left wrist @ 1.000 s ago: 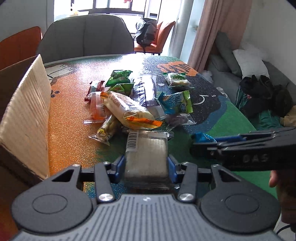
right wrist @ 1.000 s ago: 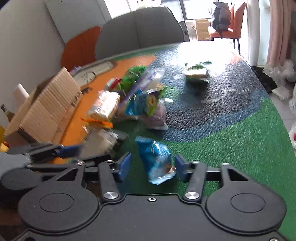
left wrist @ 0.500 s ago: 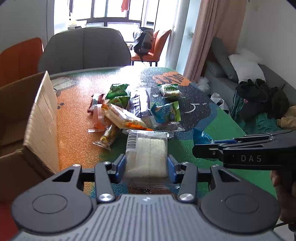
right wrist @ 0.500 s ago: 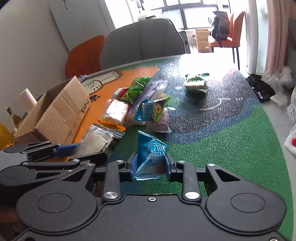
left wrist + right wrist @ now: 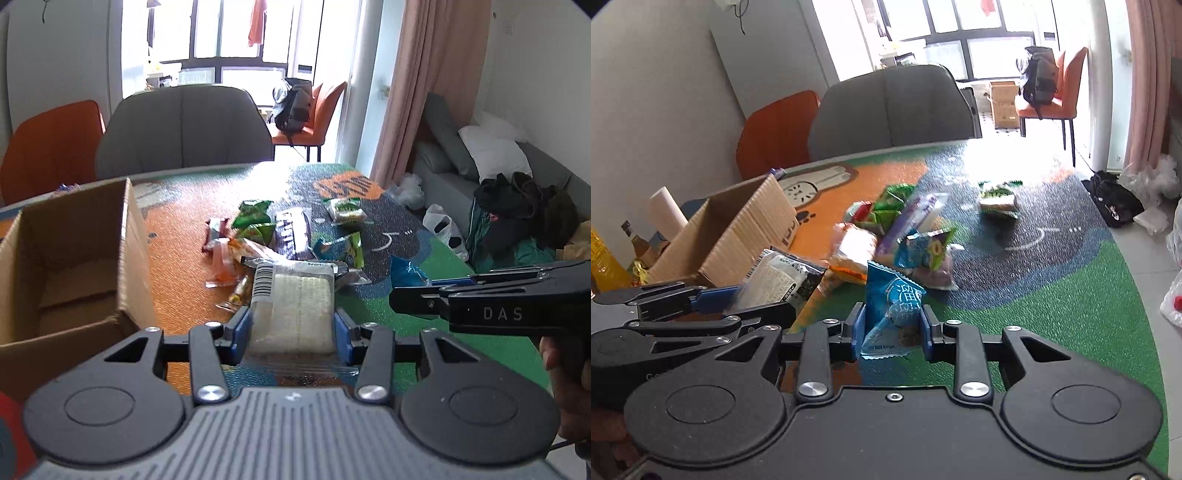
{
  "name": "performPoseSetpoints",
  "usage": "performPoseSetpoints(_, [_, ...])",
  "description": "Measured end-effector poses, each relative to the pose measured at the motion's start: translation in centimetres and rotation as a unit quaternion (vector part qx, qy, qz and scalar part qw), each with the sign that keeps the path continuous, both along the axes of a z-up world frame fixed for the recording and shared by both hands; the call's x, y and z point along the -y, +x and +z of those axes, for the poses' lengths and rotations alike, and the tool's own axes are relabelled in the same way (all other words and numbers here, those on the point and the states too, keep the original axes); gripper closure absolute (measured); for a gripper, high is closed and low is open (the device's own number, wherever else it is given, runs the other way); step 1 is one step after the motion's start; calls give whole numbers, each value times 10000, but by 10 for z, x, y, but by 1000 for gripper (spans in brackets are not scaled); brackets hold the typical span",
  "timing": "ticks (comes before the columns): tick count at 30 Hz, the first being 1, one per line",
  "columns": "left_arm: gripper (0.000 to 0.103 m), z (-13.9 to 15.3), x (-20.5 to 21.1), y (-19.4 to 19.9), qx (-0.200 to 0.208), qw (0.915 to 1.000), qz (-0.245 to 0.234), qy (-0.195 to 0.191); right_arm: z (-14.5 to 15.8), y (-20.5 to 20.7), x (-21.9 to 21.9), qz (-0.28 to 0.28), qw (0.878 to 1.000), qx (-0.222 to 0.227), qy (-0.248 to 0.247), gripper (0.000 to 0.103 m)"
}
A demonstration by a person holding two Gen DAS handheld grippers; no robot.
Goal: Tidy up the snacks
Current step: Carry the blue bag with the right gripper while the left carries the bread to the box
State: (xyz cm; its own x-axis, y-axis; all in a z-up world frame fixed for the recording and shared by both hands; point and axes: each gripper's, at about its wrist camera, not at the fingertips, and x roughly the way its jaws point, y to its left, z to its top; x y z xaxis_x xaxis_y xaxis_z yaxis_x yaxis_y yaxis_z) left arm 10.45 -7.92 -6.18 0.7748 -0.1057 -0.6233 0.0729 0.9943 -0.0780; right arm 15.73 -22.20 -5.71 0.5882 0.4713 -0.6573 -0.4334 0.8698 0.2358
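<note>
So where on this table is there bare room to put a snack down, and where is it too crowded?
Free: the orange strip of table between the cardboard box and the snack pile, and the green stretch along the right edge. The box floor looks bare too. Crowded: the table's middle, where the packets overlap.

- The left wrist view sits just behind the left tool [image 5: 291, 328], looking forward and down across the tabletop [image 5: 192, 229] toward the window, with the cardboard box [image 5: 74, 258] close on its left
- The right wrist view sits just behind the right tool [image 5: 891, 332], facing the same way
- Both share the snack pile [image 5: 280, 236] [image 5: 905, 229], the grey chair [image 5: 181, 125] and each other's tool
</note>
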Motion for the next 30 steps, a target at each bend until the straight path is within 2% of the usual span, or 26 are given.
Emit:
performPoseSetpoints(14, [57,30,-23,-21,368,9989,285,66,28,-5,-28,316,9988,354,89,75])
performPoseSetpoints(30, [57,36,-68,-28,456,9958,793,52,39,-3,-80,747,9955,558,138,75])
